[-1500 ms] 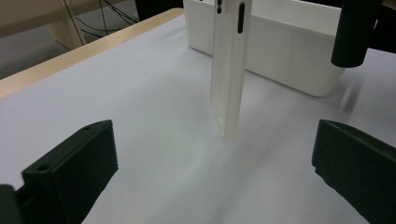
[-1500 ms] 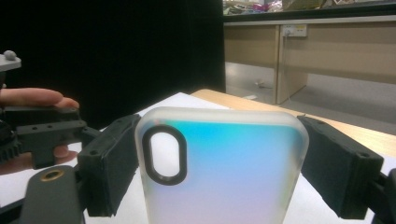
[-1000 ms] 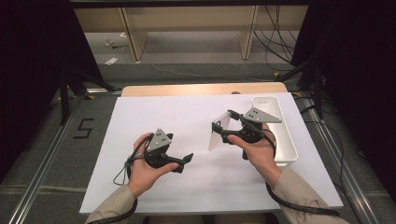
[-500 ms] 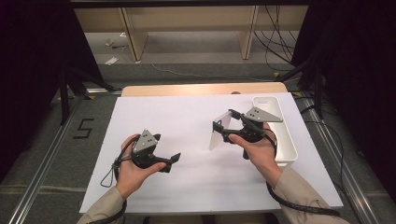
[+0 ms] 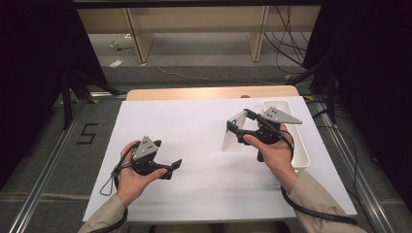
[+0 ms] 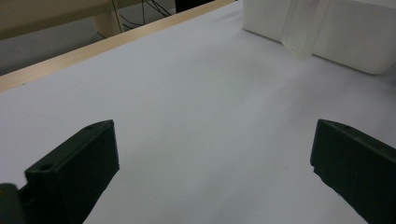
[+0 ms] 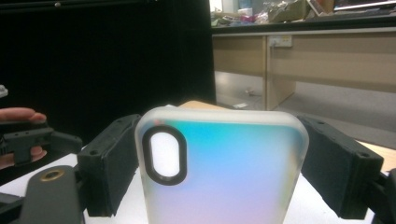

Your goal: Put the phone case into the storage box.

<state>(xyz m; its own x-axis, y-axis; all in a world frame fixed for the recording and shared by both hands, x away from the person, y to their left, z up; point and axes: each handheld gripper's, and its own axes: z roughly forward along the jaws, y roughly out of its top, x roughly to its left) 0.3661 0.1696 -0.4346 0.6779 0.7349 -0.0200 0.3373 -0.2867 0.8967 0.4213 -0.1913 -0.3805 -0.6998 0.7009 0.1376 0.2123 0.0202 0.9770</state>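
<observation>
Left gripper [image 5: 176,164]: lower left of the high view, held low over the white table sheet [image 5: 194,131]; jaws spread wide with nothing between them, as the left gripper view confirms.

Right gripper [image 5: 238,127]: right of centre in the high view, jaws clamped on the two side edges of a phone case [image 5: 234,131].

Phone case: translucent, frosted, with an oval black-rimmed camera cut-out at its upper left in the right gripper view [image 7: 224,163]; held upright, its lower edge at or just above the sheet, contact not clear.

White tray [image 5: 296,145]: right edge of the sheet, just beside the right hand [image 5: 272,150].

Left hand [image 5: 131,177]: lower left, wrapped round its gripper's handle.
</observation>
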